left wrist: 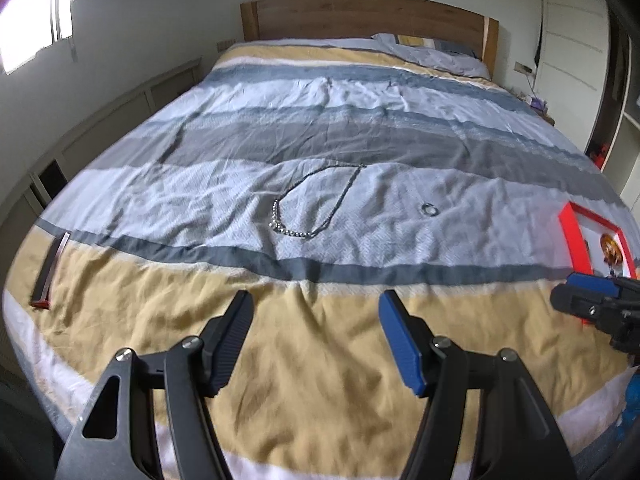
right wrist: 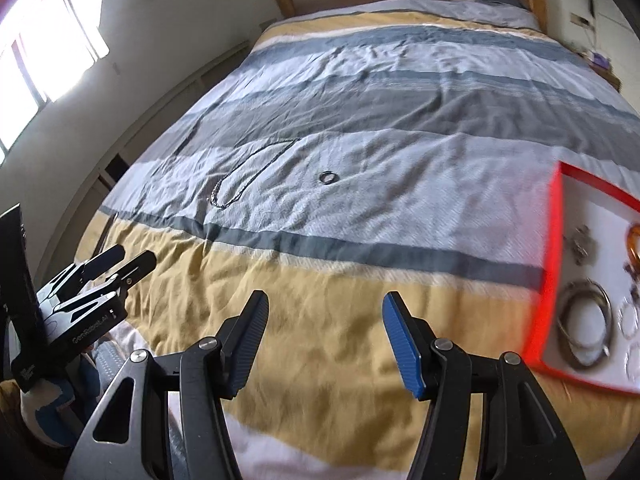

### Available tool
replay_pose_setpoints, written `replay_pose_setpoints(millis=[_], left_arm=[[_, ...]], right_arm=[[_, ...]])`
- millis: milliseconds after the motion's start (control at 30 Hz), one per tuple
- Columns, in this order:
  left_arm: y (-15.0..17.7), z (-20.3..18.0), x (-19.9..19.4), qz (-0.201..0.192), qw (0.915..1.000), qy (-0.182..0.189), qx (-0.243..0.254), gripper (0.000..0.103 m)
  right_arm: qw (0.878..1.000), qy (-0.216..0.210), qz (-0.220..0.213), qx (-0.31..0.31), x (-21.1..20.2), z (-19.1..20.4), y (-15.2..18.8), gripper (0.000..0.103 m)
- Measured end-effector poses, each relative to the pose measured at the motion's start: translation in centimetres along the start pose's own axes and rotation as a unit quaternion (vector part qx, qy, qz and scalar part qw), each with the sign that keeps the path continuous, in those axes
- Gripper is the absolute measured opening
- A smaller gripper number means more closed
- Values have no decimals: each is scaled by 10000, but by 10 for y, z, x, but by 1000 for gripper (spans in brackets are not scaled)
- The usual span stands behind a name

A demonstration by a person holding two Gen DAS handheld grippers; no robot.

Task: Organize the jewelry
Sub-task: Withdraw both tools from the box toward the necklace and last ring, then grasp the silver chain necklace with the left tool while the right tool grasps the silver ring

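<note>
Yellow-striped bed cover (left wrist: 280, 360) lay under both tools, left tool (left wrist: 316, 316) and right tool (right wrist: 325, 316) both apart, empty. Approach step: necklace (left wrist: 316, 204) and ring (left wrist: 430, 209) ahead, red tray (right wrist: 554, 264) right. Next needs a low pinch on the necklace.

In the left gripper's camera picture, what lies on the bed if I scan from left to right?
Red-ended bar → necklace → ring → red tray, with the right gripper just in front of it.
</note>
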State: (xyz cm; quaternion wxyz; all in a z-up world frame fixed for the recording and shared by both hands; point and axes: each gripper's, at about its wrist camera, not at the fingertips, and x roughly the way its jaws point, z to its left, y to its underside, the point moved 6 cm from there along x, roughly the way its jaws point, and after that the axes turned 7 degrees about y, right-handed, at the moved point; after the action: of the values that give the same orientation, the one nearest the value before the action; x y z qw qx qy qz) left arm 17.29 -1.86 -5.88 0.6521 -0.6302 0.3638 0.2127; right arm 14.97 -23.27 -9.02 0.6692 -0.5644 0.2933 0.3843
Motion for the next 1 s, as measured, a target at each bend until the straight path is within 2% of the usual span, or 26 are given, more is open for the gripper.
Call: replay_pose_setpoints(millis=[333, 467, 767, 933, 1000], left_arm=[[-47, 44, 72, 104, 9980, 502, -362, 63], [-63, 63, 106, 257, 9921, 966, -763, 63], [-83, 80, 174, 628, 9777, 1567, -1249, 63], [-82, 53, 177, 693, 9689, 2167, -977, 64], [-81, 38, 176, 703, 9706, 2199, -686, 64]], right_arm=[[9993, -83, 63, -372, 59, 16, -48, 59], [9991, -108, 106, -391, 80, 15, -60, 59], [9990, -121, 225, -380, 114, 6, -71, 59], [9987, -105, 296, -406, 133, 2, -76, 59], [9986, -102, 291, -424, 140, 2, -80, 59]])
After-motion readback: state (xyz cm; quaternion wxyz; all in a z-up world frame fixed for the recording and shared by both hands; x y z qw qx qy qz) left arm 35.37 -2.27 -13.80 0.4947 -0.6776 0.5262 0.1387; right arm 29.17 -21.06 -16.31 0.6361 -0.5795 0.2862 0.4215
